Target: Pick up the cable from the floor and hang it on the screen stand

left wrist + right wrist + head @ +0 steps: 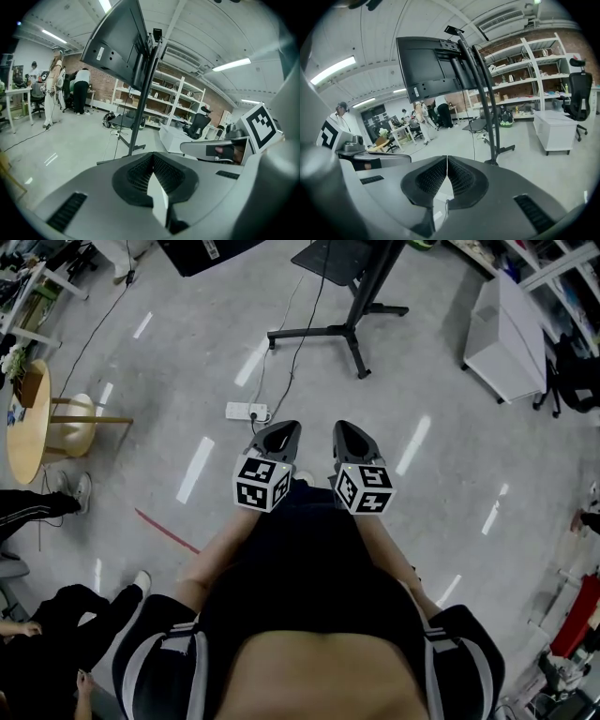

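**Head view.** The left gripper and the right gripper are held side by side in front of the person's body, noses toward 12 o'clock. The cable lies on the grey floor beyond them at 12 o'clock. It runs from a white power strip toward the base of the screen stand at about 1 o'clock. Neither gripper touches it. A round wooden table sits at 9 o'clock (and a white cabinet at 2).

**Left gripper view.** The jaws are clenched, ribbed pads meeting, with nothing between them. The screen hangs at 11 o'clock on the stand's pole, well apart from the jaws.

**Right gripper view.** These jaws are also pressed together and empty. The stand rises at 1 o'clock, the back of the screen at 12.
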{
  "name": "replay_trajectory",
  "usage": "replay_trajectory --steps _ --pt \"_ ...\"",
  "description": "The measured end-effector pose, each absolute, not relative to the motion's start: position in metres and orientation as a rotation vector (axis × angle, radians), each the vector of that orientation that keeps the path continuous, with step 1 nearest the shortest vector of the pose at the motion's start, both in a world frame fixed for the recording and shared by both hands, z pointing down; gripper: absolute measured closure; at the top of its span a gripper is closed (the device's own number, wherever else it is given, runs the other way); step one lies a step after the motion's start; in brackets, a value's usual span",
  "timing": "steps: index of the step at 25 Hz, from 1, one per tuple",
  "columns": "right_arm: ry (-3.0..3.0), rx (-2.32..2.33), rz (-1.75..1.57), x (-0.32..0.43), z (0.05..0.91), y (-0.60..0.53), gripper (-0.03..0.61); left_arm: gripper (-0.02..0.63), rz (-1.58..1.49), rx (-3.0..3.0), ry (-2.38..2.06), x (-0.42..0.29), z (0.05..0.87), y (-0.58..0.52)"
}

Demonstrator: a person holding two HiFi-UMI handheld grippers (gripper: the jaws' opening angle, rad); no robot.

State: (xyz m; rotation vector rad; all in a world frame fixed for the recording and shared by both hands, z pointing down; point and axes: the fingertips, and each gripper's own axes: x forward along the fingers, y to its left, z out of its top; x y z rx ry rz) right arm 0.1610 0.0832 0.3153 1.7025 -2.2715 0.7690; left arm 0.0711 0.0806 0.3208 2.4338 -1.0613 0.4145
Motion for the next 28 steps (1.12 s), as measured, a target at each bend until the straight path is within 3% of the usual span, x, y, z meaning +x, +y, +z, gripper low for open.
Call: replay_trajectory --steps 19,28 --pt "-2.296 1.529 0.733 0.13 0.349 0.031 0.555 0.607 0.421 2.367 -1.148 0.025 0.336 0.032" --pt "-2.288 1.436 0.747 0.099 0.412 0.006 0.554 0.607 0.458 2.407 -1.058 0.01 0.396 0.012"
